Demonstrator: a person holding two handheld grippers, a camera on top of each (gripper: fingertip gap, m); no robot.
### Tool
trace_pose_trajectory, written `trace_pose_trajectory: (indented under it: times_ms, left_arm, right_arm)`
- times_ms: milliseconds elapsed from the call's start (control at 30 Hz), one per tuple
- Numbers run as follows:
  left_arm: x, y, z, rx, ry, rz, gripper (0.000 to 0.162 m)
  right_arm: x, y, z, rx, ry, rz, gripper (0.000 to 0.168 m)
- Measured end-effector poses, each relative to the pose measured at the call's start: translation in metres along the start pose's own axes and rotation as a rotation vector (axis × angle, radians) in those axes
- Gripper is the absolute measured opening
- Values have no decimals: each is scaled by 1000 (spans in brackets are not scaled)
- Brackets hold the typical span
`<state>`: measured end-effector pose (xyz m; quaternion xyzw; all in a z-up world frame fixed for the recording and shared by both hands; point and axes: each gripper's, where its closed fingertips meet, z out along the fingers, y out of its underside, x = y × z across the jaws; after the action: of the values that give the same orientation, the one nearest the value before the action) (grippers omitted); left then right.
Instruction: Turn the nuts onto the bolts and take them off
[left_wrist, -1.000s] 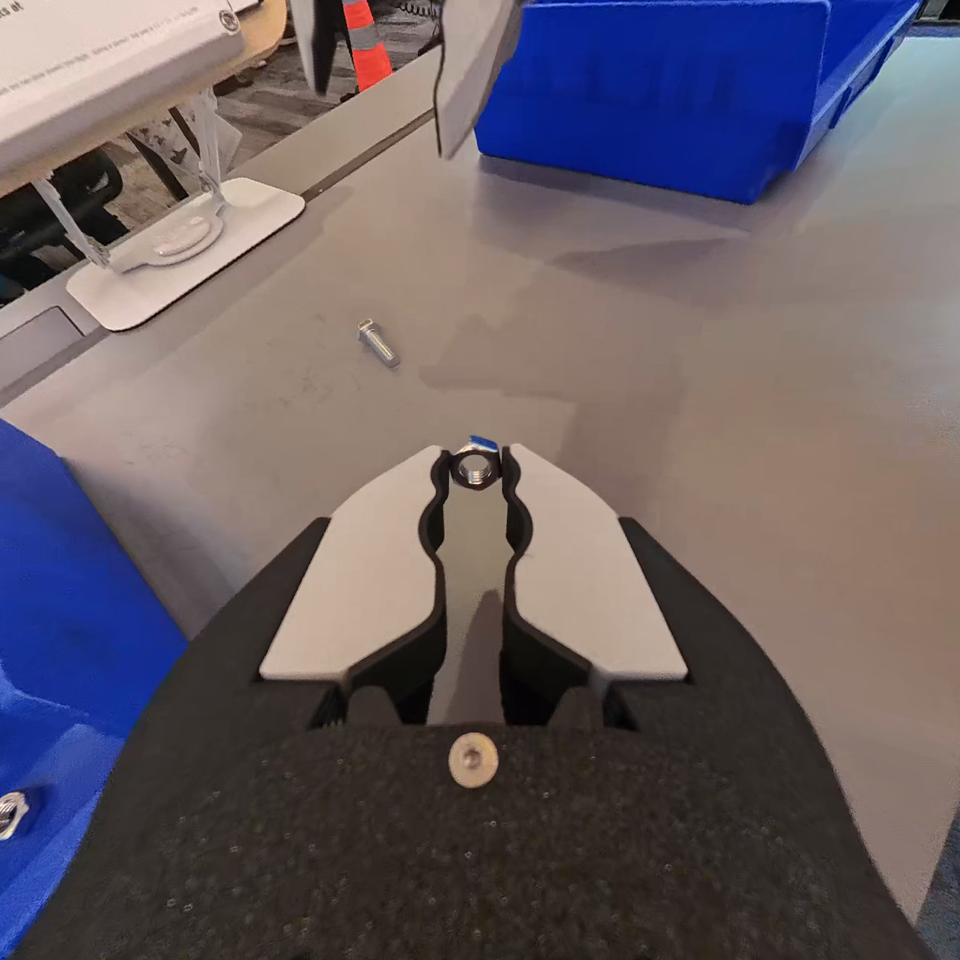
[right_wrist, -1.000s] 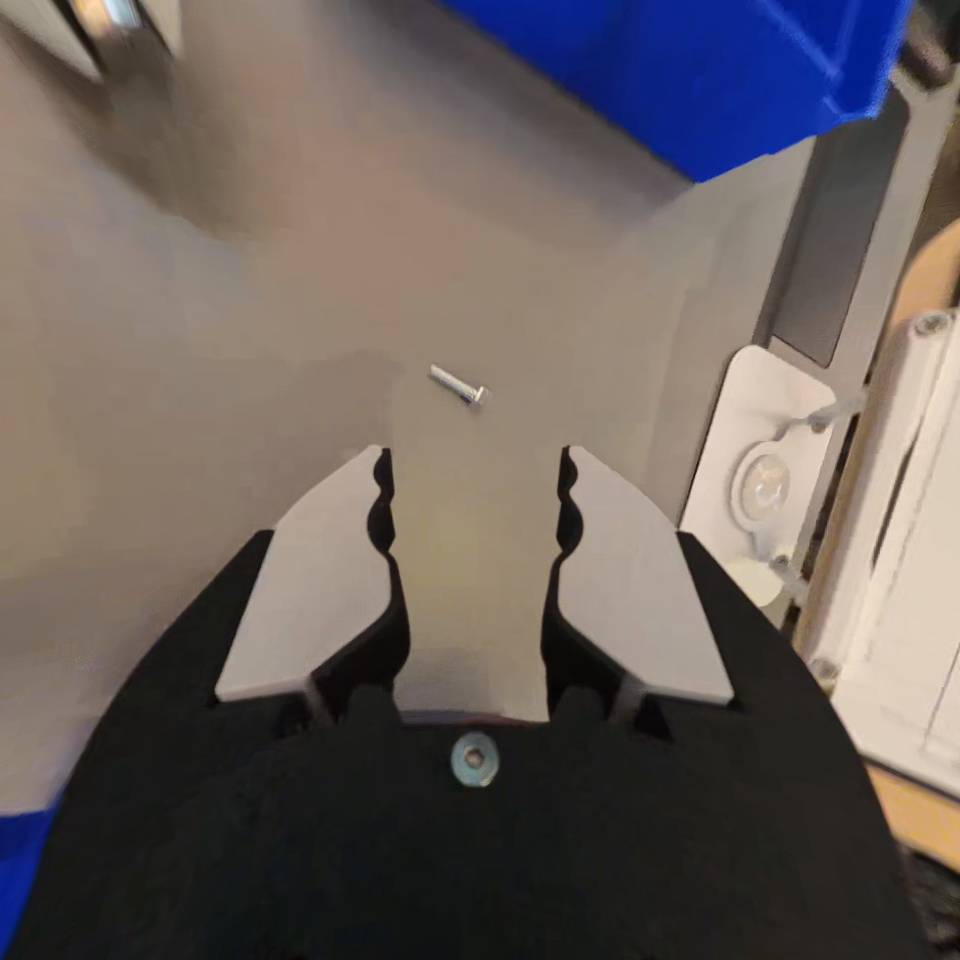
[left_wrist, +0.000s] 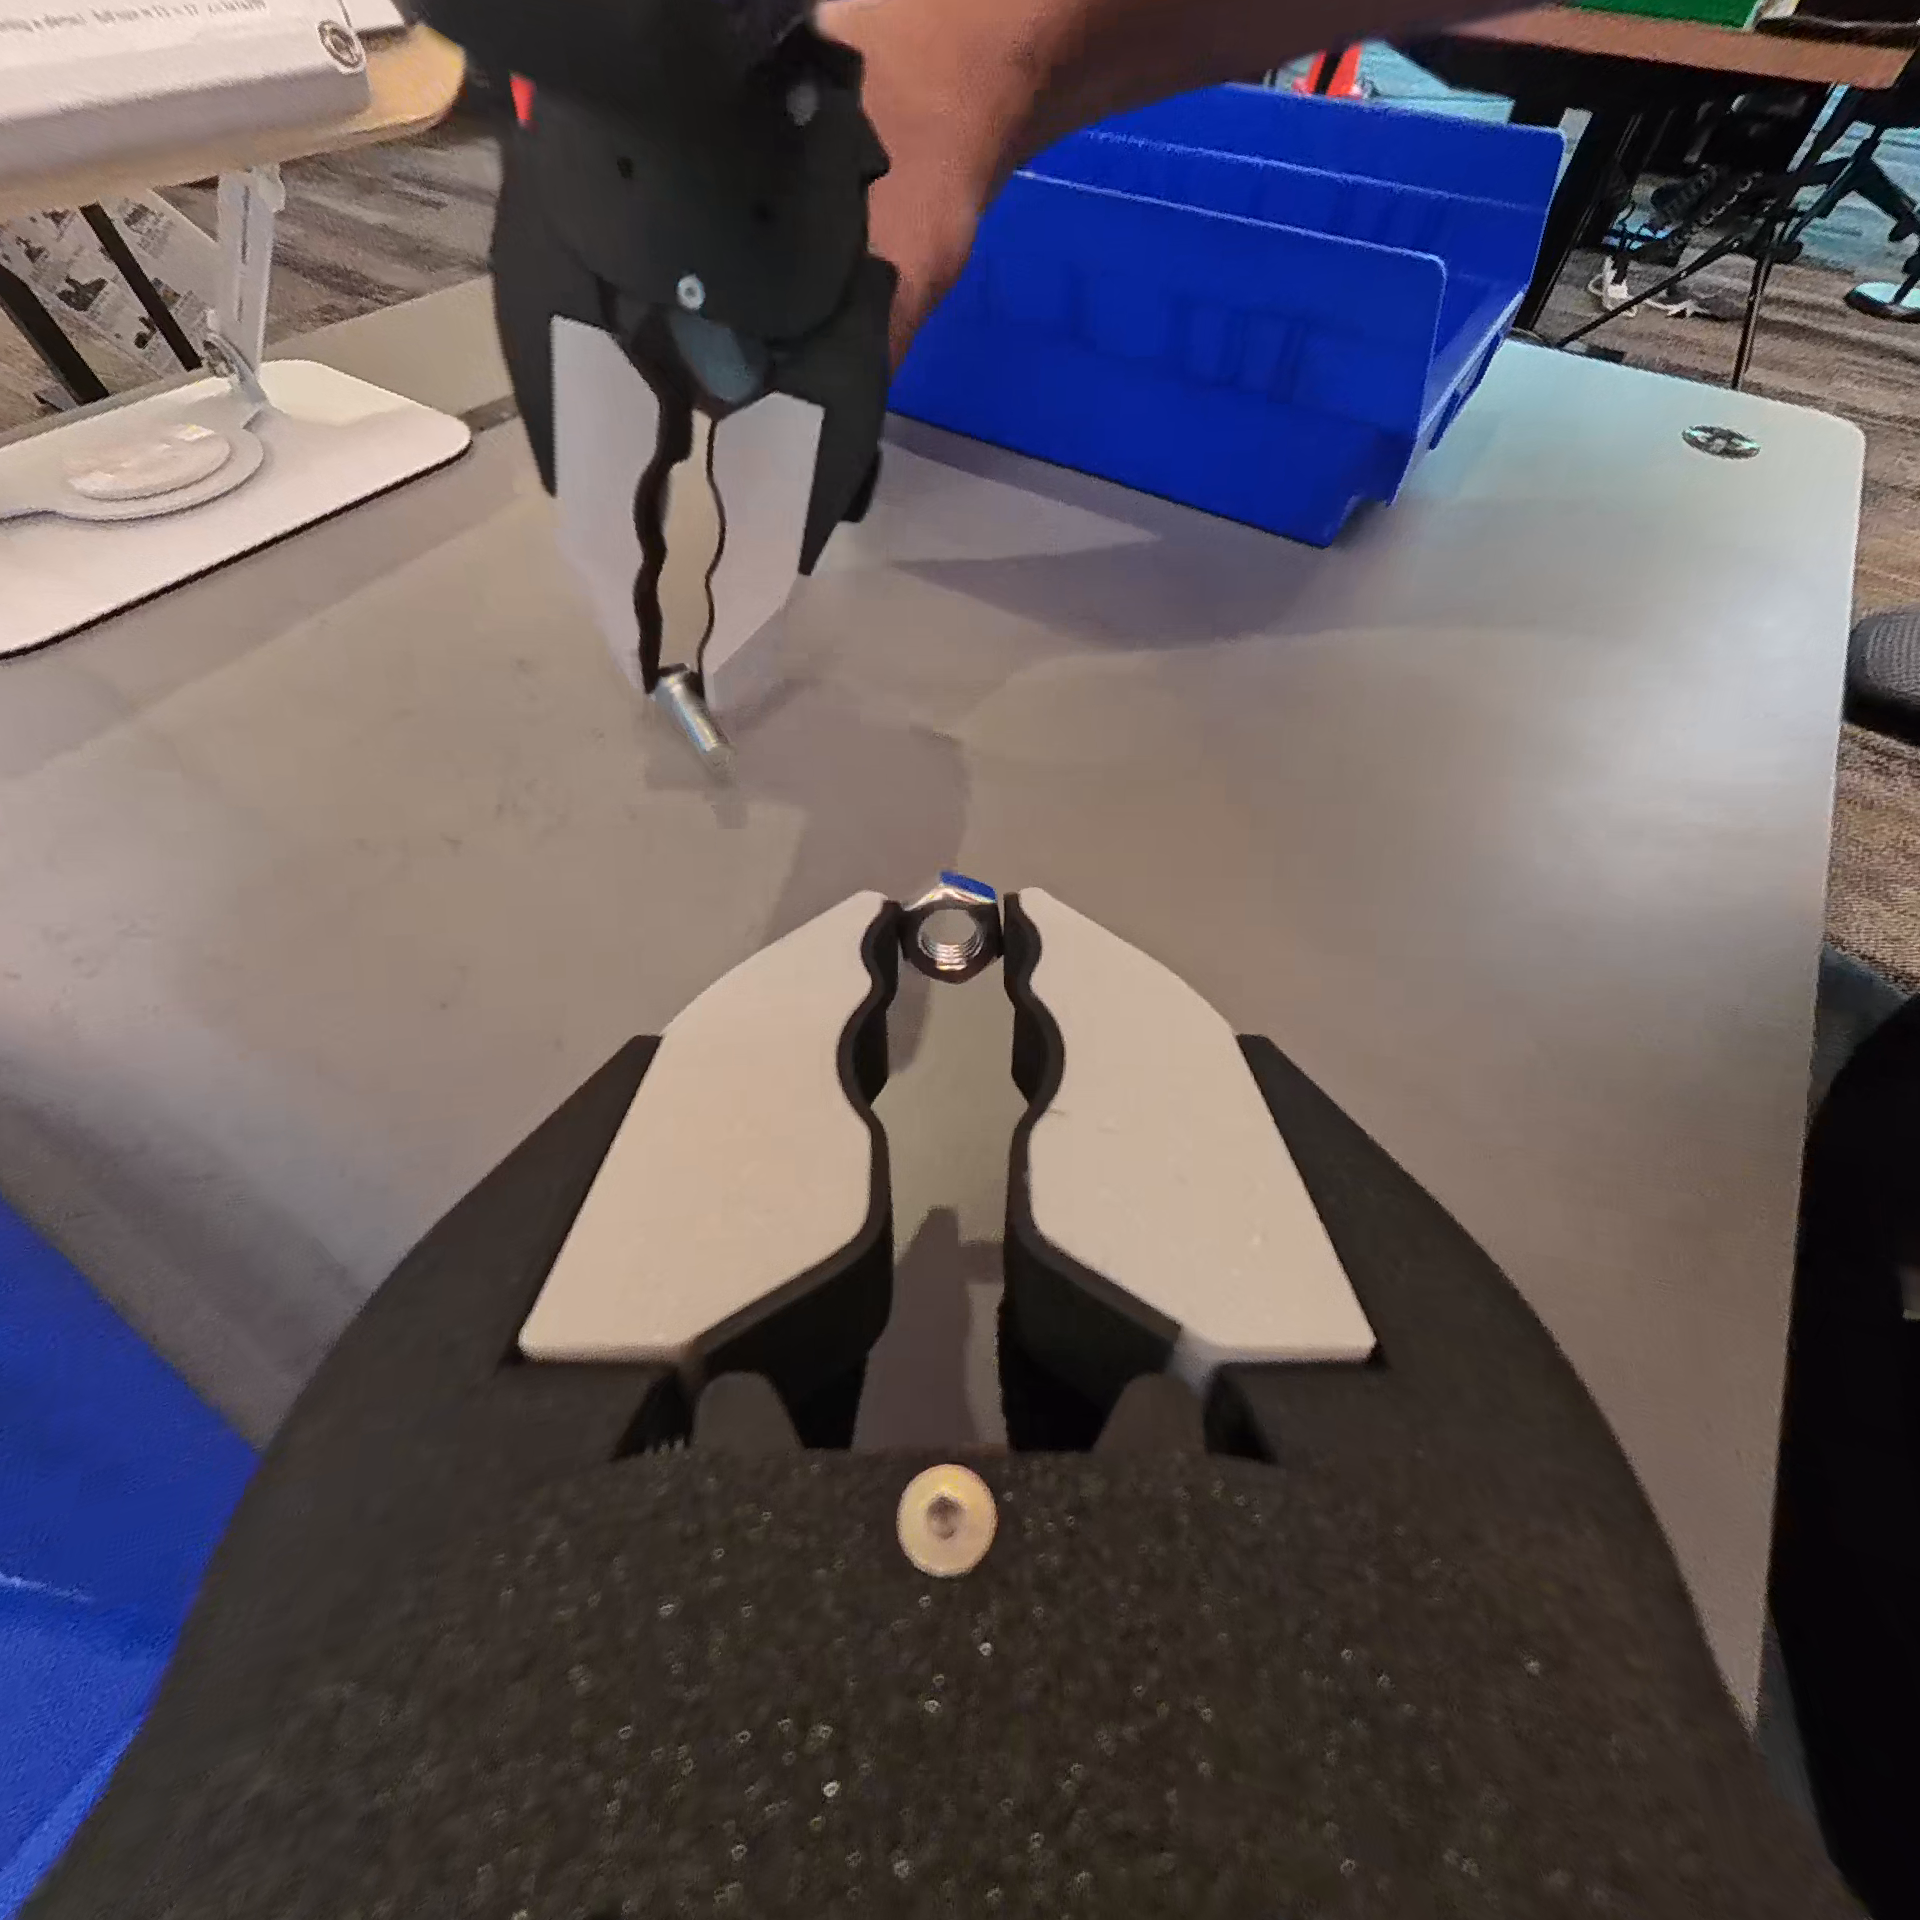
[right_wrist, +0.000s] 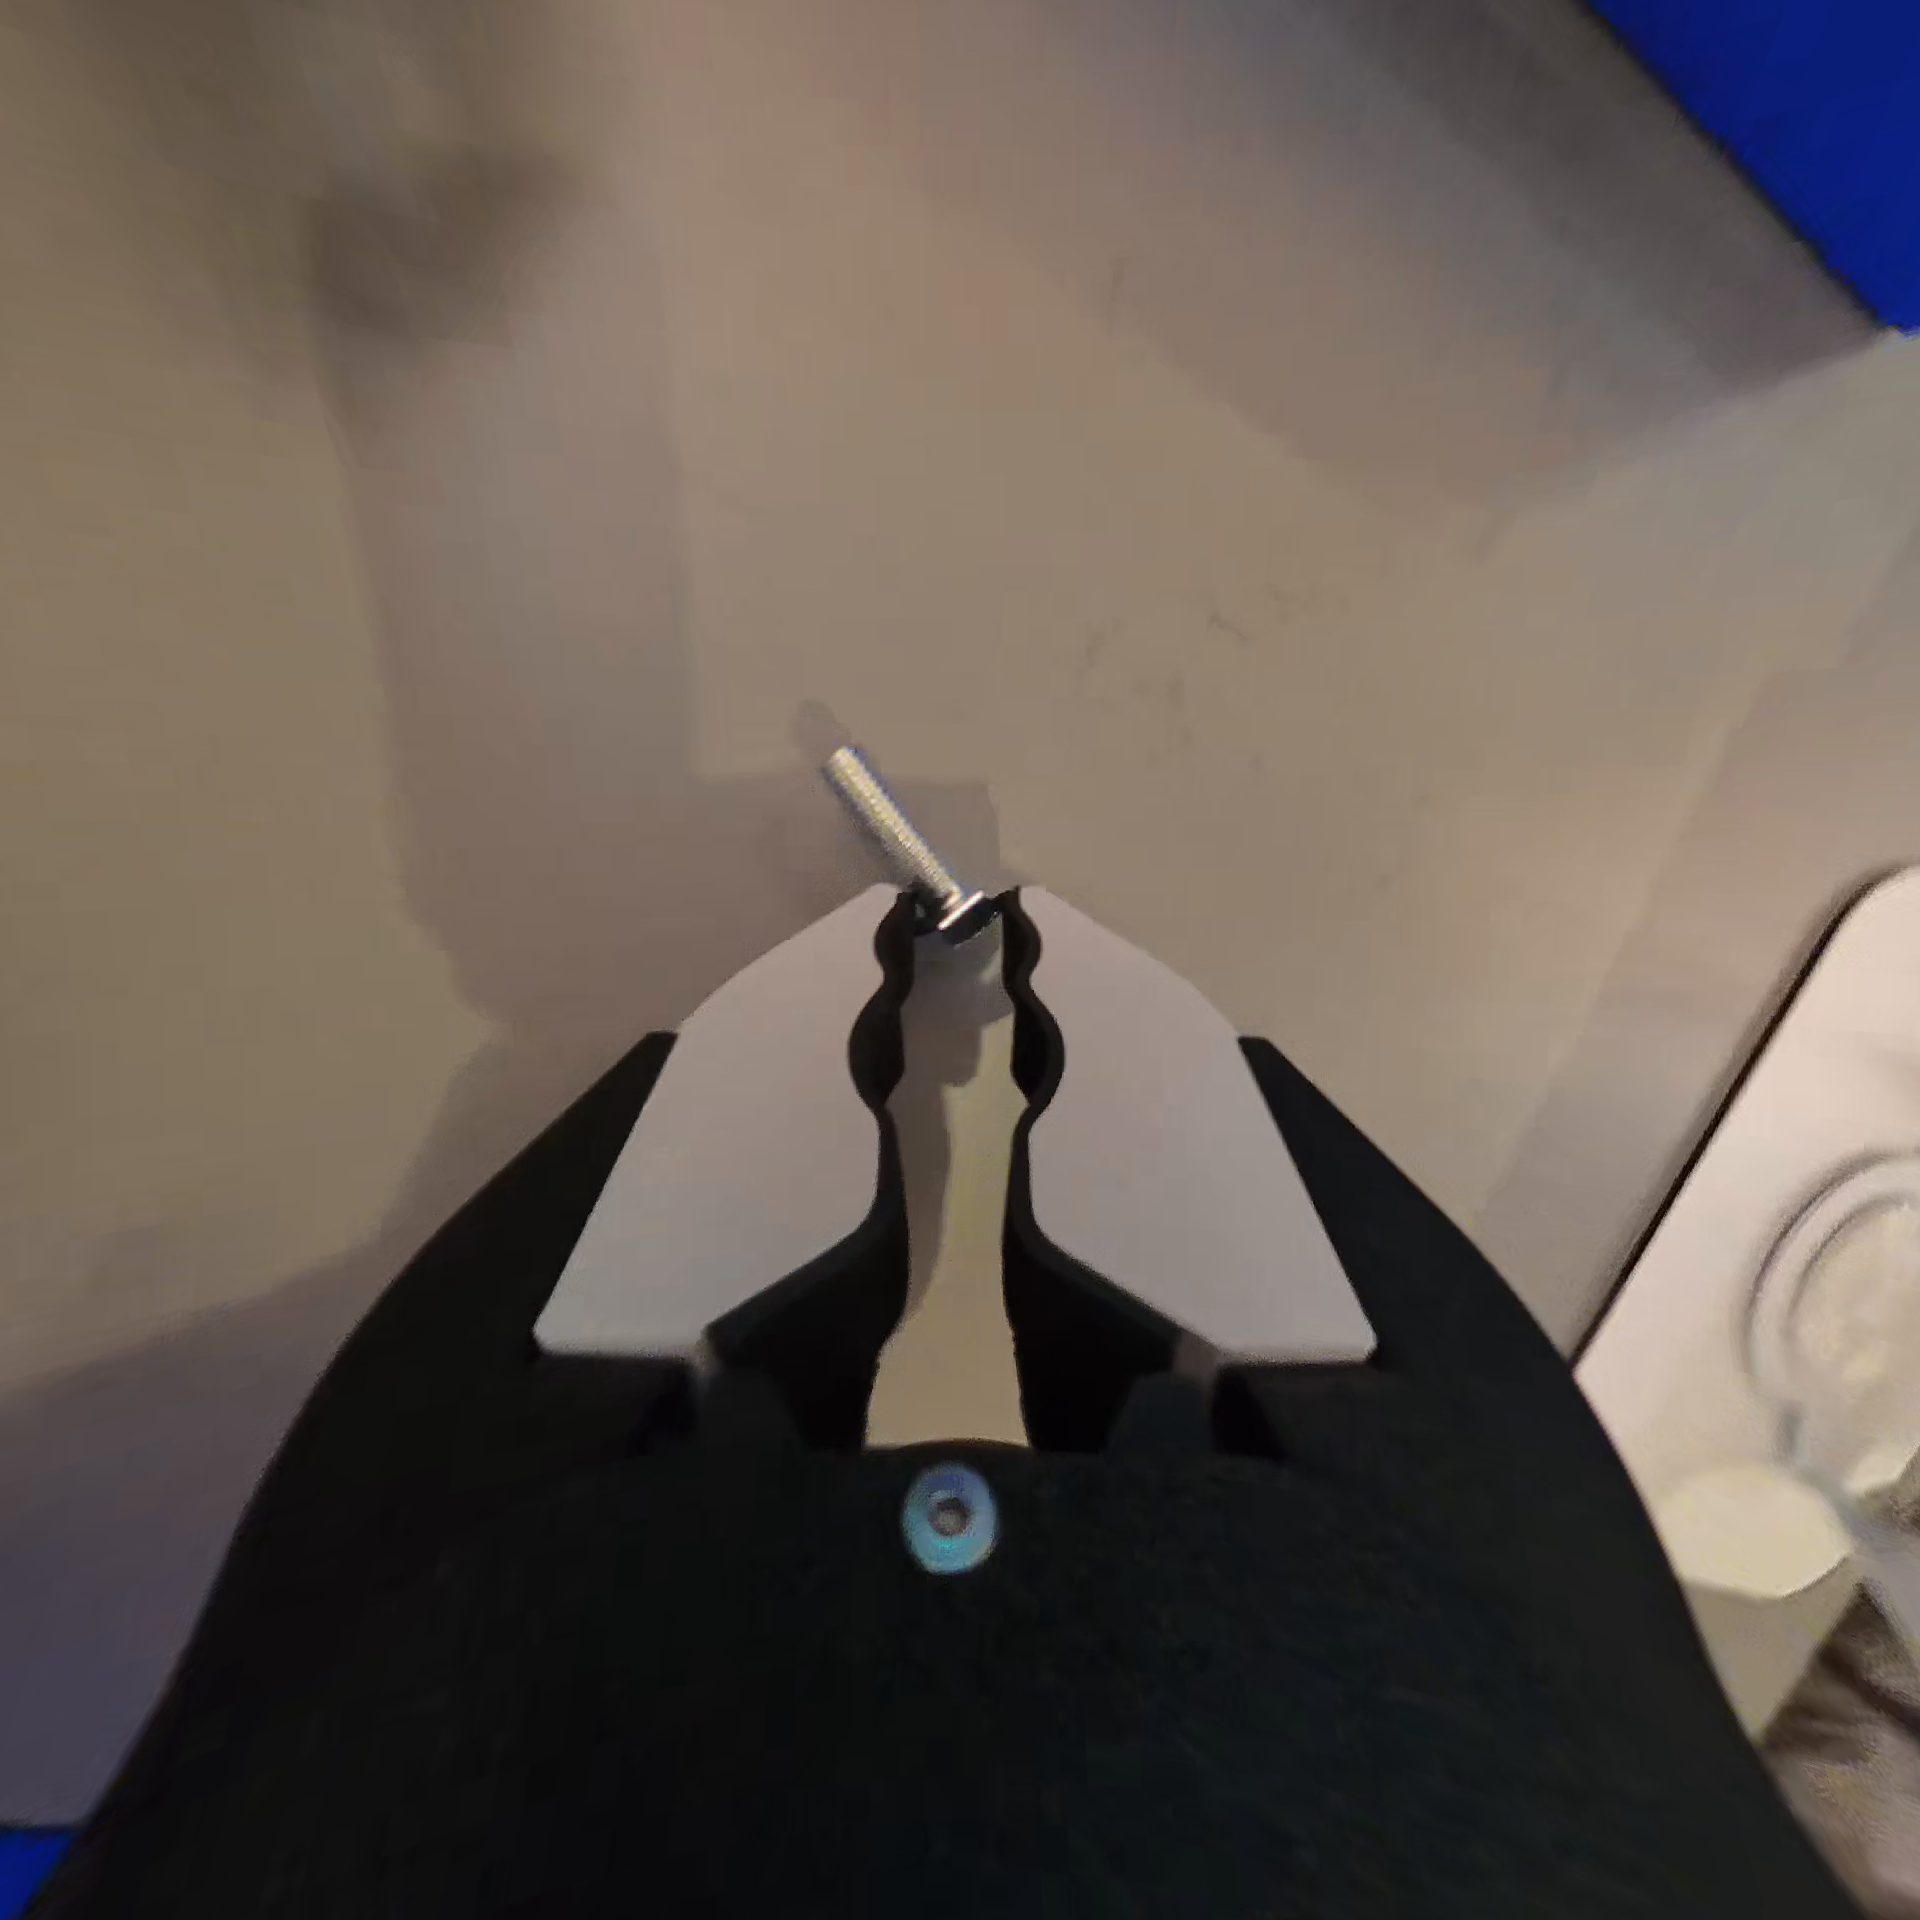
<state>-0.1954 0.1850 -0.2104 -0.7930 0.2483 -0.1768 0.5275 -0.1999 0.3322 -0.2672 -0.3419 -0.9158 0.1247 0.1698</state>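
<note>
Pinching the hex head of a small silver threaded steel bolt (right_wrist: 902, 844), the right gripper (right_wrist: 958, 906) points steeply down, the shank tip at the grey tabletop (left_wrist: 1351, 831). Beyond the bolt, the left gripper (left_wrist: 948, 914), level and low, clamps a shiny steel hex nut (left_wrist: 948, 937), bore facing its own camera. Mating likely needs the bolt's axis swung toward that bore.

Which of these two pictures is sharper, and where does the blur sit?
Left wrist view: sharp on the nut and table, with soft shadows; the blue bin bends with wide-angle distortion. Right wrist view: dimmer, the table smeared by blur, only the bolt fairly crisp.
</note>
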Motion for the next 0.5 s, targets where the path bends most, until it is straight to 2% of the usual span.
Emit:
trace_pose_trajectory:
  times_ms: [167, 267, 400, 500]
  left_arm:
    - [-4, -10, -1, 41, -44, -35, 18]
    - [-4, -24, 3, 80, -83, 10, 18]
    - [2, -41, 13, 58, -92, 263, 18]
    - [13, -48, 17, -26, -6, 381, 18]
  right_arm:
    - [-13, -22, -32, 131, 127, 414, 16]
    - [-28, -32, -47, 246, 209, 639, 16]
    - [-63, -53, -61, 477, 188, 884, 16]
    - [-85, -62, -68, 599, 161, 999, 16]
